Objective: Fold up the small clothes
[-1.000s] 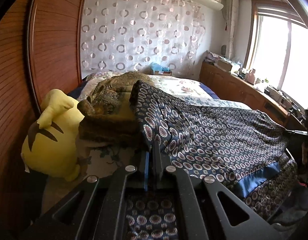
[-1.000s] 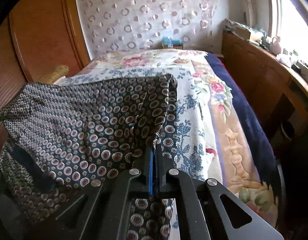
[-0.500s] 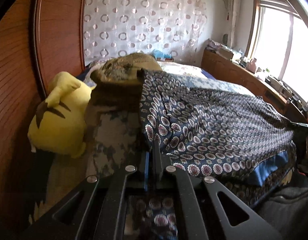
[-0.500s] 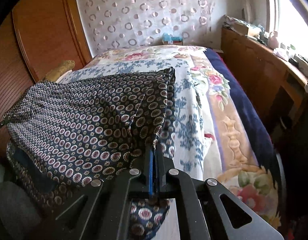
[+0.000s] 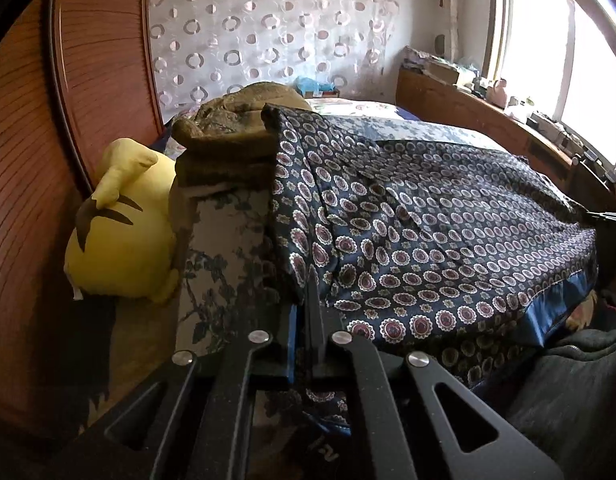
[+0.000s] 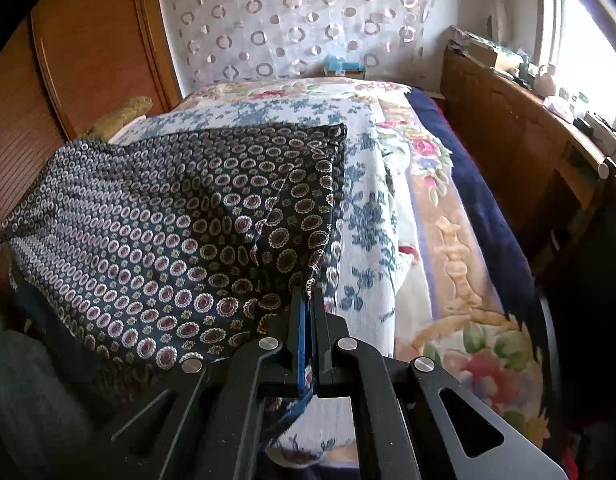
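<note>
A dark navy garment with a ring-and-medallion print [image 5: 427, 232] is stretched flat over the near part of the bed, a plain blue hem band along its lower edge. My left gripper [image 5: 308, 292] is shut on the garment's left corner. In the right wrist view the same garment [image 6: 180, 232] spreads to the left, and my right gripper [image 6: 307, 292] is shut on its right corner, cloth pinched between the closed fingers. Loose cloth hangs under both grippers. The far edge of the garment lies on the floral bedspread [image 6: 371, 216].
A yellow plush toy [image 5: 124, 232] leans on the wooden headboard [image 5: 24, 200] at the left. A brown folded blanket [image 5: 232, 140] sits on the pillow behind the garment. A wooden ledge with clutter [image 6: 547, 128] runs under the window at the right. A dark grey sleeve [image 5: 567, 392] shows bottom right.
My left gripper has dropped and shifted with the garment's corner, so the cloth now lies lower and flatter on the bed. The right gripper has barely moved and keeps its grip.
</note>
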Motion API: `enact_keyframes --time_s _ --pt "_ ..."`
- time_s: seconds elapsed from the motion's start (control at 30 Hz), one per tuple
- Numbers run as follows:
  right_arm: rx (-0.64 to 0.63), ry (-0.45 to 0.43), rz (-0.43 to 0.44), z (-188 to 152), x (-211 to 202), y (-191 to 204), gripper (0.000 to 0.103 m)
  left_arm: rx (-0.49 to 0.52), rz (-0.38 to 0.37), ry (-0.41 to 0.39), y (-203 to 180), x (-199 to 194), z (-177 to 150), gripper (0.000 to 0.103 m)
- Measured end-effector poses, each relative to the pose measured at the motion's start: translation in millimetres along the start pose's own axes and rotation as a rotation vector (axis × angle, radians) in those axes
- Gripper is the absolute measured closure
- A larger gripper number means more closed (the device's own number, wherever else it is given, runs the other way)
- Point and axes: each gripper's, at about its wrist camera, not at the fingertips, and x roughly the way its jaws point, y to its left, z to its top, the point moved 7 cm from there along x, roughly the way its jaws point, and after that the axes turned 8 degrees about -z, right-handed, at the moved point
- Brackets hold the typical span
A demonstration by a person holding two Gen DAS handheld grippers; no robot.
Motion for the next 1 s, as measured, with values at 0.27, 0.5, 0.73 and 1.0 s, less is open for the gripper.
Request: enact_keyframes --time_s 0.27,0.5,0.73,1.0 --pt "-0.016 -0.047 -0.050 17.5 -3.6 2.3 0.100 -0.001 0.012 -0.052 4.0 -9.0 8.2 0.063" --pt "-0.035 -0.142 -0.100 50.4 -15.9 15.5 0.077 -0.021 0.016 -0.039 6.1 -1.3 7.3 0.047" --pt "-0.081 -0.140 -0.020 55.3 12.2 64.0 0.063 -0.065 0.069 0.010 19.8 14.5 -6.1 0.047" --pt "-0.149 -0.088 0.066 51.5 63.9 108.4 0.063 -0.082 0.081 0.026 25.5 20.0 -12.2 0.047"
